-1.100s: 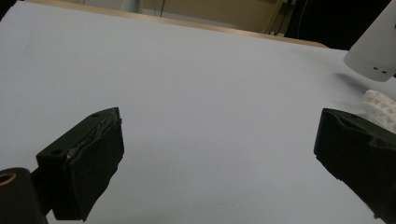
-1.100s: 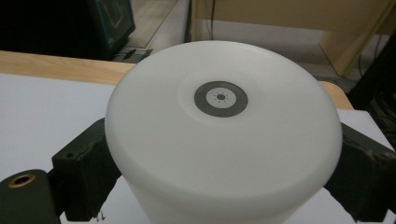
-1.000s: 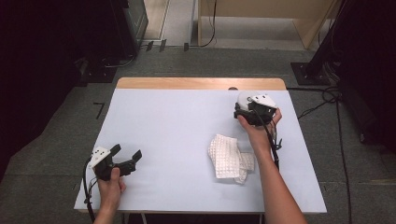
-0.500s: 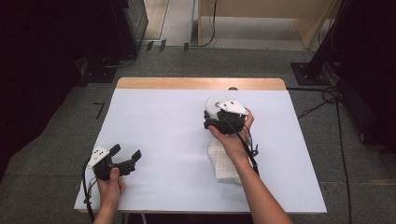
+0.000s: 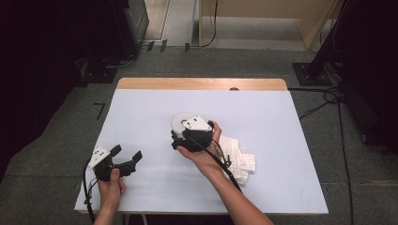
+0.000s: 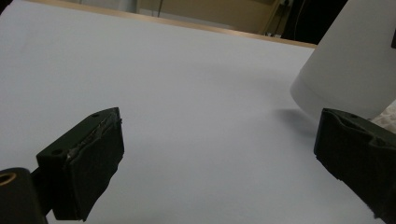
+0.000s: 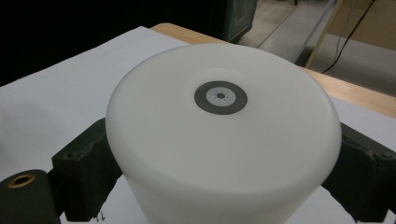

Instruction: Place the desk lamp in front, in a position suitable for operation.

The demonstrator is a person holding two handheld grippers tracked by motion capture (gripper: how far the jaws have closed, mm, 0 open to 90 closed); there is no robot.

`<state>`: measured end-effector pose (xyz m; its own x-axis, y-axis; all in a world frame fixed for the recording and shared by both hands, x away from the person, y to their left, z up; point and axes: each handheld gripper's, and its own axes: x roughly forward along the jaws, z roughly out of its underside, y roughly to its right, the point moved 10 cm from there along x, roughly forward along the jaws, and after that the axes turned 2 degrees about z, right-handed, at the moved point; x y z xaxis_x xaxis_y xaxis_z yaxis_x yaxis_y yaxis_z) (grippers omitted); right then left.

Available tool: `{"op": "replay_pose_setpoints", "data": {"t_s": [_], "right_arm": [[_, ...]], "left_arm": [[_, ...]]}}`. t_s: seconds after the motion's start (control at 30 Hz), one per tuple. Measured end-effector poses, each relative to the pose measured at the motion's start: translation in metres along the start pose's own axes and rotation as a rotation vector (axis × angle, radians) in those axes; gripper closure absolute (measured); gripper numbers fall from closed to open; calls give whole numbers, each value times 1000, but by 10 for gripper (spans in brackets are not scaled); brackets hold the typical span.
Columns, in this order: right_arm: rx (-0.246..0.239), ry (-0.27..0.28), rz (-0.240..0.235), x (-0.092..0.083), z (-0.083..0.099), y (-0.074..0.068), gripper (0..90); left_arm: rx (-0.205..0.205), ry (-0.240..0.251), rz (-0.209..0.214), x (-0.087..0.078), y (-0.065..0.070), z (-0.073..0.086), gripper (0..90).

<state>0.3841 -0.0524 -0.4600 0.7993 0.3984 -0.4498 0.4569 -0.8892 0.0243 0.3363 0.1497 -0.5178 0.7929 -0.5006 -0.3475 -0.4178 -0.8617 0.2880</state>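
A white tapered cup (image 7: 224, 135) with a small grey ring on its closed end sits between the jaws of my right gripper (image 7: 224, 179), which is shut on its sides. In the high view the cup (image 5: 179, 121) and right gripper (image 5: 184, 132) are over the middle of the table. My left gripper (image 5: 126, 153) rests near the front left, open and holding nothing. In the left gripper view its jaws stand wide apart (image 6: 224, 163), and the cup (image 6: 355, 60) hangs tilted just above the sheet at the right.
A crumpled white waffle cloth (image 5: 238, 160) lies right of the right hand; a corner of the cloth (image 6: 390, 114) also peeks in. The table (image 5: 141, 108) is covered by a pale sheet with a wooden strip at the far edge (image 5: 202, 83). Cables lie on the floor around it.
The right gripper has carried the white cup from the far right of the table leftward and nearer, past the cloth, to the middle. The left gripper has stayed put.
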Motion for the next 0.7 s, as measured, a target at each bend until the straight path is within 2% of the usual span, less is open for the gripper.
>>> {"op": "replay_pose_setpoints", "data": {"t_s": [0.1,0.13,0.17,0.23,0.33,0.4,0.43,0.53,0.63,0.7], "right_arm": [[-13,3,-23,0,1,-16,84],[-13,3,-23,0,1,-16,84],[-29,5,-39,0,1,-26,84],[-41,2,-41,1,3,-32,84],[-25,-14,-55,2,7,-40,84],[-29,-14,-54,3,8,-42,84],[-57,-16,-35,5,10,-46,83],[-89,-22,-15,8,14,-51,83],[-93,-34,-11,11,18,-53,80],[-62,-13,4,10,17,-52,66]], "left_arm": [[3,-1,4,0,0,0,18],[3,-1,4,0,0,0,18],[3,-1,4,0,0,0,18],[1,2,4,0,1,0,18],[-2,2,5,0,1,0,18],[0,2,5,0,1,0,18],[3,0,5,0,1,0,18],[8,-3,6,0,1,0,18],[11,-6,6,0,1,1,18],[11,-4,6,0,1,0,18]]}}
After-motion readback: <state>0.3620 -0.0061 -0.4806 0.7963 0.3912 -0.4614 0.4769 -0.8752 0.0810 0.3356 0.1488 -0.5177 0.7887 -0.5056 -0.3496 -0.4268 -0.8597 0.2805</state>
